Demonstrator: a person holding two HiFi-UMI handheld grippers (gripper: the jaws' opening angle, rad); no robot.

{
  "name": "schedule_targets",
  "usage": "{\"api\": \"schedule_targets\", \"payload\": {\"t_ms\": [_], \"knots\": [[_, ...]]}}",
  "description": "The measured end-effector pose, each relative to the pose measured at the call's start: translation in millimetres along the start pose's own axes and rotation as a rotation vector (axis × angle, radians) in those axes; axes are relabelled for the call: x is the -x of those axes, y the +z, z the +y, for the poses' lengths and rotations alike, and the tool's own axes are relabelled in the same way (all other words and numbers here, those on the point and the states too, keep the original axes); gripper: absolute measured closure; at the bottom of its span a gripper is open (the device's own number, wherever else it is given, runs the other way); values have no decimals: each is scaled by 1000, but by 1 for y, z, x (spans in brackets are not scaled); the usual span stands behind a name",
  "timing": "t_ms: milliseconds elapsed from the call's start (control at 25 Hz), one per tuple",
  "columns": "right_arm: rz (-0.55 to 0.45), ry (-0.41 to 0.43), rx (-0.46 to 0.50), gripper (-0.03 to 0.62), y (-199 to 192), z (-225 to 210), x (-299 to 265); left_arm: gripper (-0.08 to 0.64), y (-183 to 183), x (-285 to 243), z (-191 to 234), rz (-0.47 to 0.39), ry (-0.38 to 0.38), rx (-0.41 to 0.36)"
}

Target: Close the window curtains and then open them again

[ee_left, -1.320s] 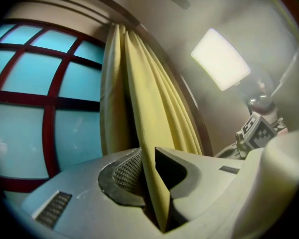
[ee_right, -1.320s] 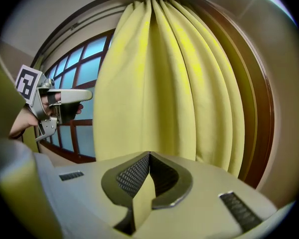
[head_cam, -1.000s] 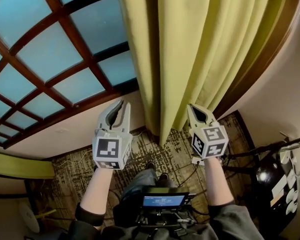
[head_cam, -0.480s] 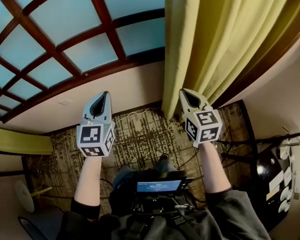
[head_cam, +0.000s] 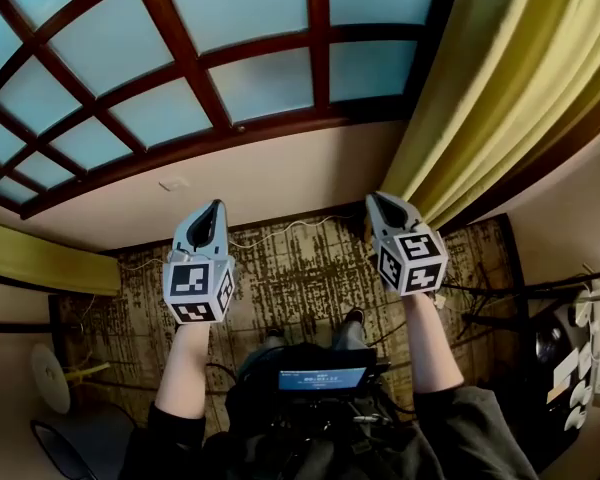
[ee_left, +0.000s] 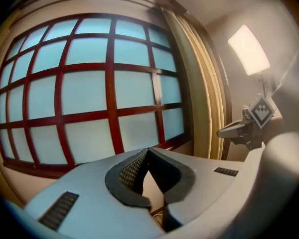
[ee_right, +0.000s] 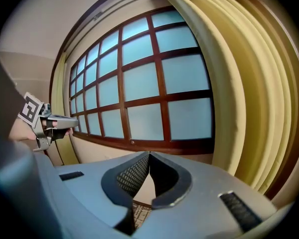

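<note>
Two closed grippers face an uncovered window (head_cam: 270, 78).
Head view: left gripper (head_cam: 216, 208) and right gripper (head_cam: 376, 199) are held side by side above patterned carpet (head_cam: 290, 268); the yellow curtain (head_cam: 500, 78) hangs bunched at the window's right. Left gripper view: jaws together, empty. Right gripper view: jaws together, empty.

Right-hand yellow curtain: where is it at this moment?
In the head view the curtain hangs bunched at the upper right, against the right edge of the window, with its lower end just beyond the right gripper.
</note>
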State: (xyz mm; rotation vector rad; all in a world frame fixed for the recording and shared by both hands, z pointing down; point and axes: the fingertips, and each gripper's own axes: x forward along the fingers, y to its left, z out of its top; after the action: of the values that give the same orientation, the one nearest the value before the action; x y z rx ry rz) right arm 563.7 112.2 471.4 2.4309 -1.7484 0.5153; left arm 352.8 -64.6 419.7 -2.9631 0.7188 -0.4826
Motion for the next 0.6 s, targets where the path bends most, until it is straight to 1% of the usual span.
{"api": "schedule_targets", "payload": {"t_ms": [200, 360, 480, 600], "knots": [[27, 2, -29, 578, -25, 71, -16, 560, -40, 41, 62, 20, 7, 16], [52, -14, -34, 578, -45, 123, -24, 560, -76, 72, 106, 43, 3, 26], [71, -20, -43, 578, -54, 155, -24, 560, -96, 91, 130, 69, -3, 43], [93, -18, -43, 578, -58, 174, -23, 560, -110, 104, 146, 85, 6, 66]]}}
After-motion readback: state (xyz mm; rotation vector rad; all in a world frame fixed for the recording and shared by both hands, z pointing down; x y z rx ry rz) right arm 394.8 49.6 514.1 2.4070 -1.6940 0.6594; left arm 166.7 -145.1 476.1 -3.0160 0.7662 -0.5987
